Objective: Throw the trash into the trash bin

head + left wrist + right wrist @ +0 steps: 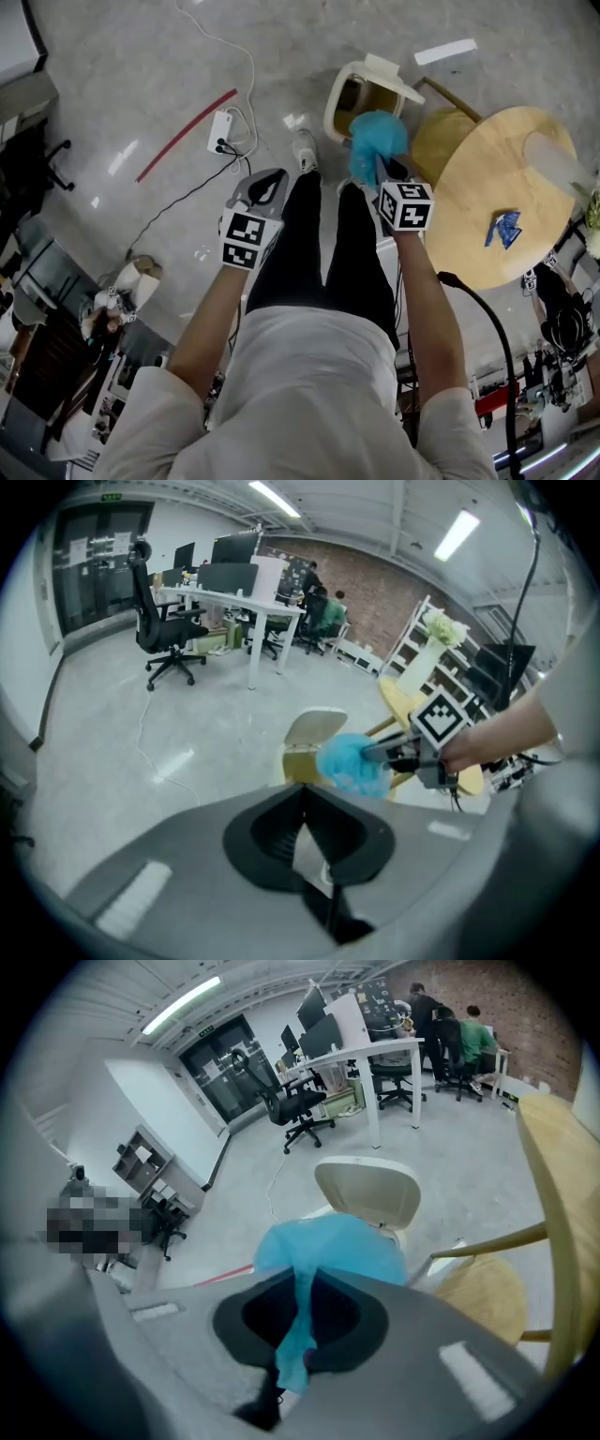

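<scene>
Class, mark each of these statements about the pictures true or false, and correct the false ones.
1. The right gripper grips a blue wad of trash. True.
2. The lid of the trash bin is closed. False: the lid stands open.
3. The left gripper holds a piece of trash. False: its jaws are together with nothing between them.
4. A blue wrapper lies on the round wooden table. True.
5. The blue wad lies inside the bin. False: it hangs from the right gripper's jaws, by the bin's opening.
</scene>
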The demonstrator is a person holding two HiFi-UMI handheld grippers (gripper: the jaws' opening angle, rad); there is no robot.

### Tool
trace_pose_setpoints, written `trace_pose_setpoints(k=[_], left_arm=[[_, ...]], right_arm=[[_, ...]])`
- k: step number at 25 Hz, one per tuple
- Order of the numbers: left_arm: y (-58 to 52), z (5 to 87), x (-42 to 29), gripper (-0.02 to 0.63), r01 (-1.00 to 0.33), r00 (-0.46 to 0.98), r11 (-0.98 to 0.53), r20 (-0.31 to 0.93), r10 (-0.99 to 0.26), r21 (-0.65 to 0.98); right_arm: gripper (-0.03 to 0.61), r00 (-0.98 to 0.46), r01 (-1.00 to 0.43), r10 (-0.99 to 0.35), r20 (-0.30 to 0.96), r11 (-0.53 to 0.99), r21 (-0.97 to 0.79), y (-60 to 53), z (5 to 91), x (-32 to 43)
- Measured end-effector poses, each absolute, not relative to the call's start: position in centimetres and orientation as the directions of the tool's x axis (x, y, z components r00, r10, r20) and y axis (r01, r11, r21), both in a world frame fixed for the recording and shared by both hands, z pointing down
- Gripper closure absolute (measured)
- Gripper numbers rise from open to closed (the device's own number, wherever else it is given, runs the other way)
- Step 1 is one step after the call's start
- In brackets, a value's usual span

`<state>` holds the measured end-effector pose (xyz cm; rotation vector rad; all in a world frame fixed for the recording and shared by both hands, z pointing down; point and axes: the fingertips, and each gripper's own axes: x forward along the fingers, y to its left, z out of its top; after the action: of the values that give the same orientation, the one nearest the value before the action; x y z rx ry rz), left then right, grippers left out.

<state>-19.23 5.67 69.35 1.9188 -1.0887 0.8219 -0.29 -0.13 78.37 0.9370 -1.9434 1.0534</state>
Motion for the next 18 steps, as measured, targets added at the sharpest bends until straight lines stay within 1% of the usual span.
trace_pose_setpoints(k=[9,18], left_arm=[[4.8,72.7,-18.4,0.611,-0.886,0.434,-0.345,0.813,-0.387,0.309],[5.6,76.2,-18.1,0.611,-0.883,0.443,-0.333,0.818,-0.367,0.330]], right_arm=[[0.572,-0.485,-0.842,-0.220,0.846,0.380,-0.384,-1.1,84.4,-1.3],[0.572,-0.458,-0.863,-0.217,0.862,0.339,-0.374,-2.0,89.6,-0.9]])
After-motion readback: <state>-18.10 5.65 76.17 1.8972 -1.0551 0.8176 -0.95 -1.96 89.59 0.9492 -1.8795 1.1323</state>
